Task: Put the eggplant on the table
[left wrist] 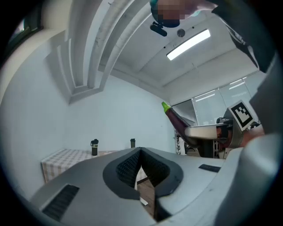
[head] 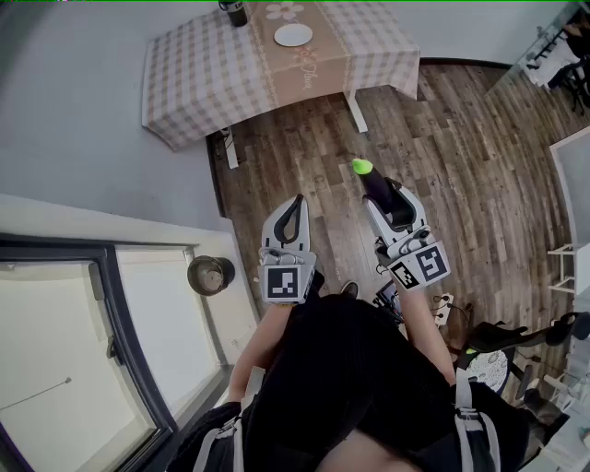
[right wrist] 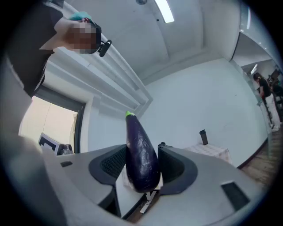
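Note:
A dark purple eggplant (right wrist: 140,154) with a green stem tip sticks out from between the jaws of my right gripper (right wrist: 142,165), which is shut on it; the head view shows the eggplant (head: 375,183) pointing forward from the right gripper (head: 392,201) over the wooden floor. The left gripper view catches the eggplant (left wrist: 177,121) off to the right. My left gripper (head: 293,214) is held beside the right one, its jaws shut with nothing between them (left wrist: 140,170). The table (head: 212,83) with a checked cloth stands ahead, well away from both grippers.
On the table are a white plate (head: 293,35) and a dark bottle (head: 232,11). A round bin (head: 210,275) stands by the wall at the left, next to a window (head: 74,350). White furniture (head: 572,212) lines the right side. Wooden floor (head: 461,157) lies between me and the table.

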The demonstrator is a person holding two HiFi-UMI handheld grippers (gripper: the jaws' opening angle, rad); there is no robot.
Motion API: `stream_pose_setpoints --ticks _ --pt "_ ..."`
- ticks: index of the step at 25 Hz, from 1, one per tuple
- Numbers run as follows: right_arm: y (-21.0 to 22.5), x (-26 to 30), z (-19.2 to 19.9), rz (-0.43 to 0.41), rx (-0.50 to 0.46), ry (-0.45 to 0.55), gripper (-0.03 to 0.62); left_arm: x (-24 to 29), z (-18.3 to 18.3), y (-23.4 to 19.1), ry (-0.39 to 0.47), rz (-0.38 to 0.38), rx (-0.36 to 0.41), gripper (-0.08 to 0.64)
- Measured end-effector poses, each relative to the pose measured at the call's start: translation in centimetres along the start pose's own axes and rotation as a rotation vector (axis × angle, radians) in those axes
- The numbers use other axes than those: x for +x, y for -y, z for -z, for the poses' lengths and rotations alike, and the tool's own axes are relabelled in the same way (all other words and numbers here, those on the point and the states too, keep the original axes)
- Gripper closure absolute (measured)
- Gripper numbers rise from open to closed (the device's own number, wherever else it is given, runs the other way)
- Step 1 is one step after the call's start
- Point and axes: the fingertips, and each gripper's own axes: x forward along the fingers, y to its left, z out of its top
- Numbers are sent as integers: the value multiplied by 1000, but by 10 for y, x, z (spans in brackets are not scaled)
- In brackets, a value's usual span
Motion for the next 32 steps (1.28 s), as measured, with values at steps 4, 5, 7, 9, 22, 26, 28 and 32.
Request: stream_pose_setpoints --ticks 4,5,7,9,22,26,28,32 --pt "0 28 10 16 50 3 362 11 0 -29 8 0 7 551" --pt "1 41 14 21 74 4 362 18 1 -40 11 1 -1 551" --pt "5 70 22 33 117 5 360 32 4 -66 12 6 -18 551" --pt "4 95 28 41 121 -7 360 42 6 -88 15 16 -27 551" --pt "14 194 36 67 69 -27 360 91 25 -165 -19 74 -25 551" --pt "49 225 47 110 70 -38 360 125 38 -186 -47 79 -34 551" --pt "65 233 45 111 81 -37 360 141 40 -189 -64 71 -28 551" --pt "98 240 41 109 105 -48 360 165 41 -177 -86 74 -12 551"
